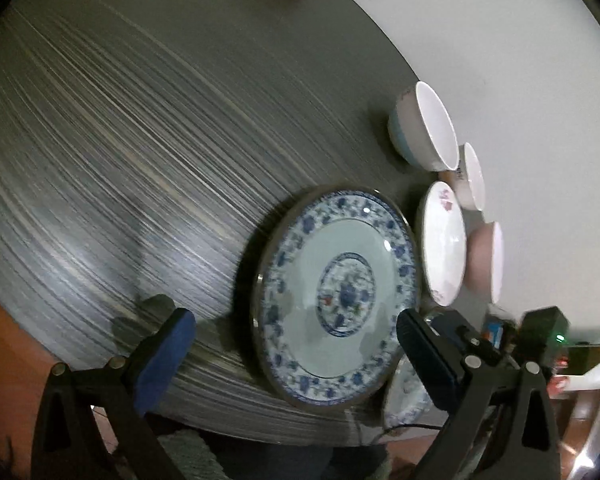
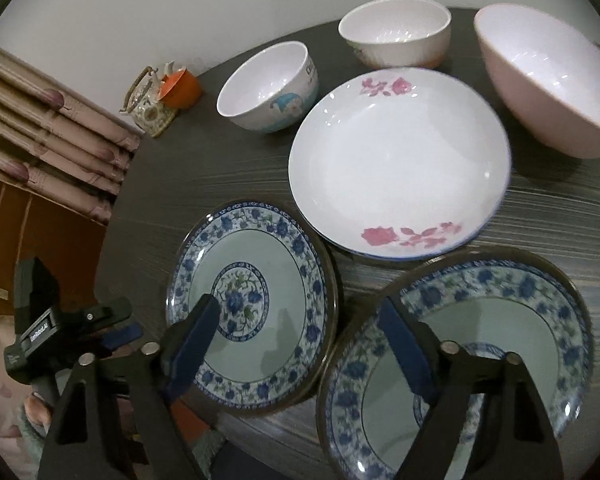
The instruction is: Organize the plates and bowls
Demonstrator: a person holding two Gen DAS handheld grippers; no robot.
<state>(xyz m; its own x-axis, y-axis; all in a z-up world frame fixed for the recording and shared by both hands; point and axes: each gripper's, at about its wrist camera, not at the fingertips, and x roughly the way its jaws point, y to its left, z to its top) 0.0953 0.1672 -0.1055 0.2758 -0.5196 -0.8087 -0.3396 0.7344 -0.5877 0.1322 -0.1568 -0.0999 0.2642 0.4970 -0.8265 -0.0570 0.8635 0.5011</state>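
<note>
- Small round blue-and-white floral porcelain plate [image 2: 252, 304] lies flat on the dark grey wood-grain bench [image 2: 540, 220], near its front edge; the same plate [image 1: 336, 296] fills the left wrist view.
- Larger blue-and-white floral plate [image 2: 500, 308] sits just beside it on the right, rims close; whether they touch I cannot tell.
- White shallow dish with pink rose prints [image 2: 396, 160] lies behind both blue plates, its near rim just beside them; in the left view that dish [image 1: 444, 240] is seen edge-on.
- Three bowls stand along the back: white bowl with a blue cartoon figure [image 2: 268, 88], plain white bowl with an orange base band [image 2: 396, 36], large pale pink bowl [image 2: 548, 80]. All upright, apart from one another.
- Right claw [image 2: 296, 340]: released, fingers spread wide, one blue pad over the small plate, the other over the larger plate's near rim. Nothing held.
- Left claw [image 1: 296, 344]: released, fingers wide apart on either side of the small plate's near edge, not pressing it. It also shows at the left of the right wrist view [image 2: 80, 328].
- Far back-left on the bench: patterned ceramic teapot with a wire handle [image 2: 148, 100], an orange cup [image 2: 180, 86] beside it.
- Plain white wall [image 2: 180, 0] behind the bench.
</note>
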